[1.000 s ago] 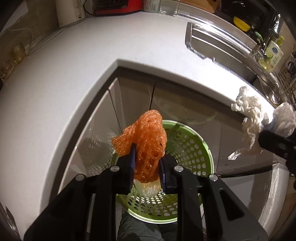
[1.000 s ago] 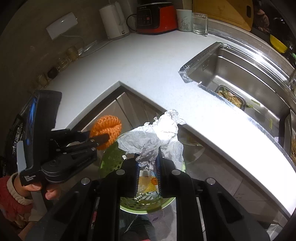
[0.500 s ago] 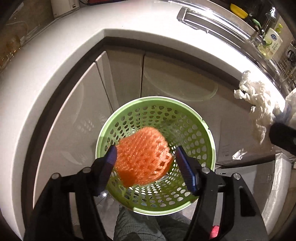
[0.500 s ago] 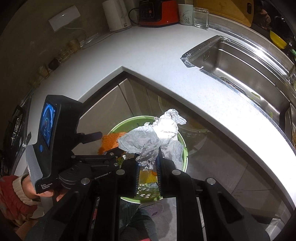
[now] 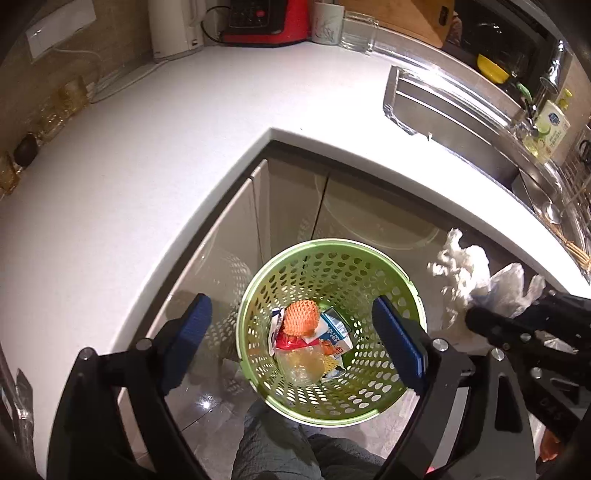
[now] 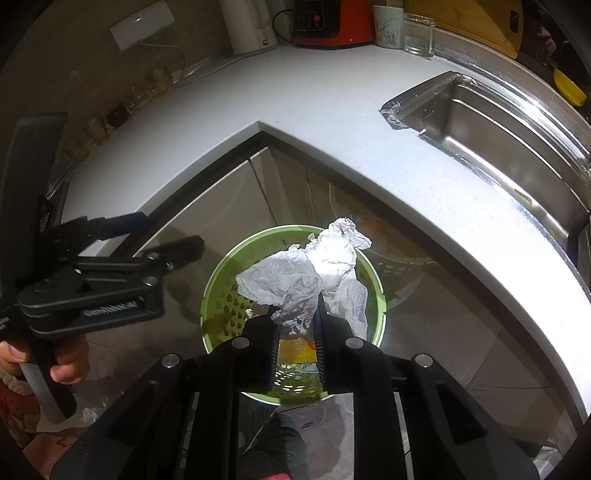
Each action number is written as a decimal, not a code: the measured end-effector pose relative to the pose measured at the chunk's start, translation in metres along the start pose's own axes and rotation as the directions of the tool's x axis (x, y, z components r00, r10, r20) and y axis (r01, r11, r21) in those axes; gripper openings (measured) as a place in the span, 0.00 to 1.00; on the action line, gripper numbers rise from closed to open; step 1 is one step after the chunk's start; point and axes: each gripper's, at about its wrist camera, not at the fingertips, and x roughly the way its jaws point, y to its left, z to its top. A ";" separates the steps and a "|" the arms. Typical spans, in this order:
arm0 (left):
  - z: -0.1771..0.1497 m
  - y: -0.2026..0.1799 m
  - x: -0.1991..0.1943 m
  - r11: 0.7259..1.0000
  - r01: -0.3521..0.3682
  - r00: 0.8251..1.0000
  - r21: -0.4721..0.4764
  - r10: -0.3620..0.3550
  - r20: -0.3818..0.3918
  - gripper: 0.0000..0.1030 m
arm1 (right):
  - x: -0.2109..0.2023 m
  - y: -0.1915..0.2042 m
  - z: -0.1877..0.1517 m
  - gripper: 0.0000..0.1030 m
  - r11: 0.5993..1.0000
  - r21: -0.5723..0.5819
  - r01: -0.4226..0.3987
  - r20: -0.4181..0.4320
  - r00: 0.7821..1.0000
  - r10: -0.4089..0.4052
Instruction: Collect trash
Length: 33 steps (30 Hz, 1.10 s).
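Note:
A green perforated trash basket (image 5: pixel 373 402) stands on the floor in front of the corner cabinets. The orange foam net (image 5: pixel 300 317) lies inside it on wrappers and a small carton. My left gripper (image 5: pixel 291 345) is open and empty above the basket. My right gripper (image 6: pixel 297 330) is shut on a crumpled white paper (image 6: pixel 306 275) and holds it over the basket (image 6: pixel 218 280). The paper also shows at the right in the left wrist view (image 5: pixel 476 280), and the left gripper shows at the left in the right wrist view (image 6: pixel 162 236).
A white L-shaped counter (image 5: pixel 147 155) wraps around the basket, with a steel sink (image 6: pixel 491 125) at the right. A kettle (image 5: pixel 173 26), a red appliance (image 5: pixel 269 22), a cup and a glass stand along the back wall. Grey cabinet doors (image 5: pixel 291 206) are behind the basket.
My left gripper opened and let go of the orange net, which fell into the basket. The left gripper then rose. My right gripper moved over the basket, still holding the paper.

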 end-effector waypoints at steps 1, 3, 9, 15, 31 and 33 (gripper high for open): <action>0.001 0.003 -0.007 1.000 -0.013 1.000 -0.009 0.013 0.012 0.85 | 0.004 0.001 0.000 0.18 1.000 -0.005 -0.005 -0.007 1.000 0.005; 0.004 0.011 -0.018 0.999 -0.041 0.999 -0.020 0.042 0.030 0.86 | 0.014 0.005 0.000 0.18 1.000 -0.018 -0.012 -0.021 1.000 0.012; 0.012 0.028 -0.032 0.995 -0.088 0.995 -0.048 0.090 0.043 0.86 | 0.046 0.018 0.002 0.19 0.998 -0.061 -0.010 -0.070 0.998 0.006; 0.020 0.046 -0.030 0.993 -0.094 0.995 -0.065 0.097 0.031 0.86 | 0.074 0.029 0.006 0.60 0.996 -0.085 0.039 -0.118 0.992 -0.048; 0.081 0.092 -0.065 0.993 -0.062 0.987 -0.096 0.075 0.144 0.89 | 0.003 0.055 0.096 0.87 0.990 0.019 0.141 0.038 0.989 -0.141; 0.094 0.098 -0.078 0.993 -0.069 0.980 -0.101 0.086 0.177 0.92 | -0.013 0.062 0.116 0.93 0.987 0.019 0.158 0.079 0.984 -0.159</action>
